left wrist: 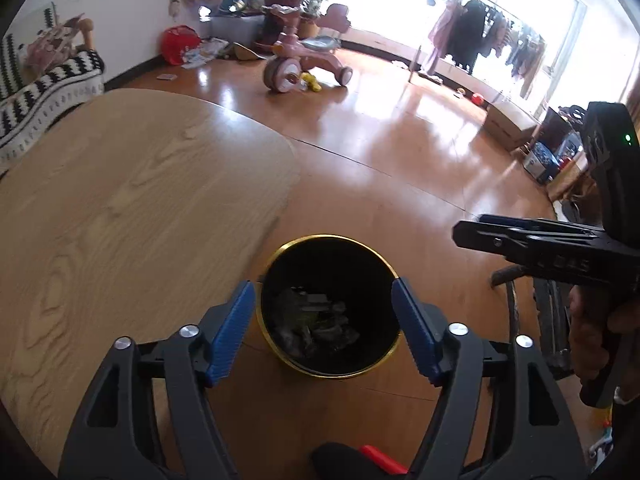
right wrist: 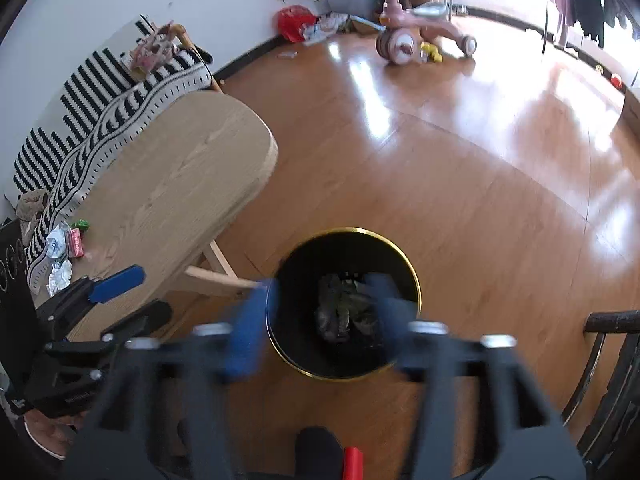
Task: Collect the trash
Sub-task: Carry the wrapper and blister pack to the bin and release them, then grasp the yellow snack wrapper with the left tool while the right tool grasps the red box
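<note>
Both the left gripper (left wrist: 323,328) and the right gripper (right wrist: 320,320) hang over the black bin (left wrist: 328,306) with fingers apart and empty, so the crumpled trash (left wrist: 316,326) lies inside. Beyond, the table (right wrist: 168,200) edge stands just beside the bin, wrappers (right wrist: 64,248) wait at its end, and open floor (right wrist: 480,160) stretches away.

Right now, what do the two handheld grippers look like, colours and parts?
Both match: the left gripper and the right gripper have black plastic frames with cut-out arms, silver bolts, ribbed blue pads and a red trigger. In the left view, the right unit's body shows a green light.
</note>
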{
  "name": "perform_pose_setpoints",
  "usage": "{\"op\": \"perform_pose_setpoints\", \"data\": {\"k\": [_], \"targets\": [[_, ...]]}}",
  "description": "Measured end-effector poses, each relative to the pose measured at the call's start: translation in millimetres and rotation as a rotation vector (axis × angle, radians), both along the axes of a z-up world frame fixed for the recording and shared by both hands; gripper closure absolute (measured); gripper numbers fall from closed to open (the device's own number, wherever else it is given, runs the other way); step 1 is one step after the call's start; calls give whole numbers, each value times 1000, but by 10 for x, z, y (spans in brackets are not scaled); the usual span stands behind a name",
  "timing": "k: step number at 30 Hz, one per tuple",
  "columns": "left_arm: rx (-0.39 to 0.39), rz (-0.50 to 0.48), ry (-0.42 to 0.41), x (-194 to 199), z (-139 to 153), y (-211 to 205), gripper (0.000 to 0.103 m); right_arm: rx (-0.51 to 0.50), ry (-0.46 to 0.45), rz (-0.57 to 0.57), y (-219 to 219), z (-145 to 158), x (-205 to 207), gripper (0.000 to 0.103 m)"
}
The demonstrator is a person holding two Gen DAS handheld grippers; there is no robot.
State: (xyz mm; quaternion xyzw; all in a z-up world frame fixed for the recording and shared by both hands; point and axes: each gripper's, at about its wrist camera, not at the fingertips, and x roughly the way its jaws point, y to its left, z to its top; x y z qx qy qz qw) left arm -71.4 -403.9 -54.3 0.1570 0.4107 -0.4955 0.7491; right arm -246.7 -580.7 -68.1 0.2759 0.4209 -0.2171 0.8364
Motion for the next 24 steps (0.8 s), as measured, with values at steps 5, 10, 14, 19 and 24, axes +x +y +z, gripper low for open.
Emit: {"op": "perform_pose_setpoints", "data": {"k": [5, 10, 14, 19, 24], "targets": [[-33, 100, -37, 273, 218, 486, 24, -11, -21, 67, 206, 103, 280, 36], [-43, 251, -84, 670, 400, 1268, 23, -9, -59, 177, 575, 247, 809, 36], [-13, 414, -116, 1038, 416, 2100, 22, 4, -91, 304, 1106, 318, 1402, 36], [47, 594, -142, 1357, 339, 3113, 22, 43, -120, 474, 1871, 318, 2182, 36], [51, 706, -119, 1559, 246, 3852, 22, 35, -117, 620, 2599, 308, 2939, 35]]}}
